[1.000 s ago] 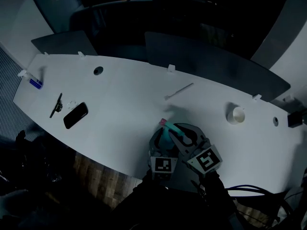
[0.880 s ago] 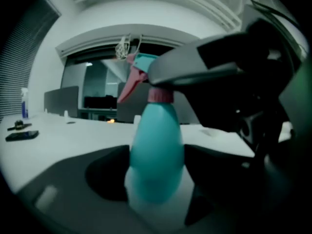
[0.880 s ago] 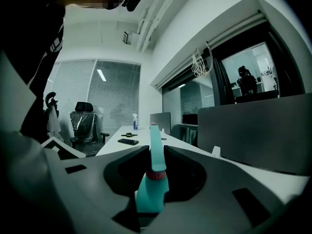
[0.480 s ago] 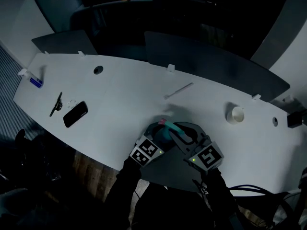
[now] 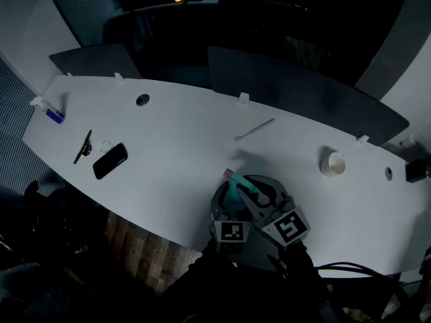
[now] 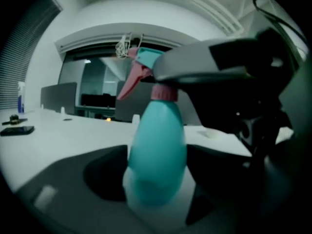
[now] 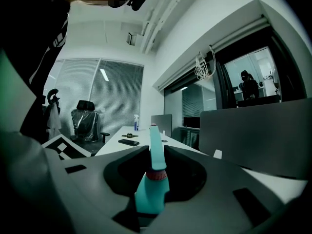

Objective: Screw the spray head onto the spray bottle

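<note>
Dim office, seen from above: a long curved white surface [image 5: 168, 147] backed by dark partition screens [image 5: 296, 93], where a person works two hand-held tongs at the near edge. Left tongs [image 5: 230, 204] stand wide and are closed on the belly of a teal plastic spray bottle [image 6: 158, 169], pads against both flanks, apparently to brace it or turn it. Right tongs [image 7: 156, 149] come in from the side, narrowed and clamped on the teal-and-pink plastic spray head [image 6: 146, 65], which already sits on the neck by its pink collar; gripping body and head separately lets one twist against the other. Whether the thread is fully home cannot be told. Well apart to the left lies a black slab-shaped phone [image 5: 110, 161]; a small white round cup [image 5: 333, 163] stands far right, both out of the way of the work
</note>
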`<act>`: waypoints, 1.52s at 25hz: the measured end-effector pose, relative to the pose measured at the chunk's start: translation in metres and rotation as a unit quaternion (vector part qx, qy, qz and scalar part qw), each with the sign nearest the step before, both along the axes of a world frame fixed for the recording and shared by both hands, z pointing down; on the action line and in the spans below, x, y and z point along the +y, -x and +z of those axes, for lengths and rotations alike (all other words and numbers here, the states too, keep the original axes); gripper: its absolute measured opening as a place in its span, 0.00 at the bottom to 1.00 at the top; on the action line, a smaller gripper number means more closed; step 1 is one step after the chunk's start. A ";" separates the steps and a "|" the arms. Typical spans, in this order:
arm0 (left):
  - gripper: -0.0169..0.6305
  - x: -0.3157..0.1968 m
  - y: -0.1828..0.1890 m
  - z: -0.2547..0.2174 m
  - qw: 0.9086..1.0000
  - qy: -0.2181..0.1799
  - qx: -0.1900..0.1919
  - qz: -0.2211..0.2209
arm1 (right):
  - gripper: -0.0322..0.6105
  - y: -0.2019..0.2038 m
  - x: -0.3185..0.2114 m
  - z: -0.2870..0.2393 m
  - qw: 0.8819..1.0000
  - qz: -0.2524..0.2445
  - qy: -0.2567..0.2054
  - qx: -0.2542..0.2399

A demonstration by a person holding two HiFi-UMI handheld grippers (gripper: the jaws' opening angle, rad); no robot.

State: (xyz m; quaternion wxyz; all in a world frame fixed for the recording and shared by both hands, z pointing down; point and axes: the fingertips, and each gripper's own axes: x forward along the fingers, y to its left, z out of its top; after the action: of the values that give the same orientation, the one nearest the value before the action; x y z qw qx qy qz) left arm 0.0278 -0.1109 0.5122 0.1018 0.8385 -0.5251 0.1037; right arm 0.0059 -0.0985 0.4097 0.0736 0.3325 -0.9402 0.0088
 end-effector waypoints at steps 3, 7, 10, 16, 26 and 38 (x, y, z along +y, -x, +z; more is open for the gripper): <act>0.61 0.002 0.001 0.001 1.000 0.004 0.007 0.020 | 0.21 0.001 -0.001 -0.003 1.000 -0.004 -0.006 -0.001; 0.61 0.005 0.003 0.002 1.000 0.001 -0.009 0.025 | 0.25 -0.003 0.000 -0.004 1.000 0.003 -0.014 0.002; 0.61 0.009 0.006 0.000 0.999 -0.008 -0.007 0.031 | 0.29 -0.006 0.004 -0.004 1.000 -0.002 -0.017 0.007; 0.61 0.018 0.015 -0.004 0.999 -0.013 -0.008 0.034 | 0.30 -0.021 0.018 0.001 1.000 -0.001 -0.011 0.013; 0.61 0.053 0.054 -0.039 0.997 -0.045 0.018 -0.053 | 0.31 -0.058 0.040 -0.006 0.999 0.013 -0.002 -0.030; 0.03 0.101 0.085 -0.144 0.974 -0.185 -0.049 -0.120 | 0.29 -0.041 0.090 -0.033 0.993 0.082 -0.083 -0.033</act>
State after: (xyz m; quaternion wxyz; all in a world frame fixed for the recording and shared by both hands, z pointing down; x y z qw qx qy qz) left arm -0.0571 -0.0099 0.3683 -0.0695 0.7678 -0.6360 0.0330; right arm 0.0472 -0.0081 0.3763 0.0142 0.4130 -0.9091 -0.0524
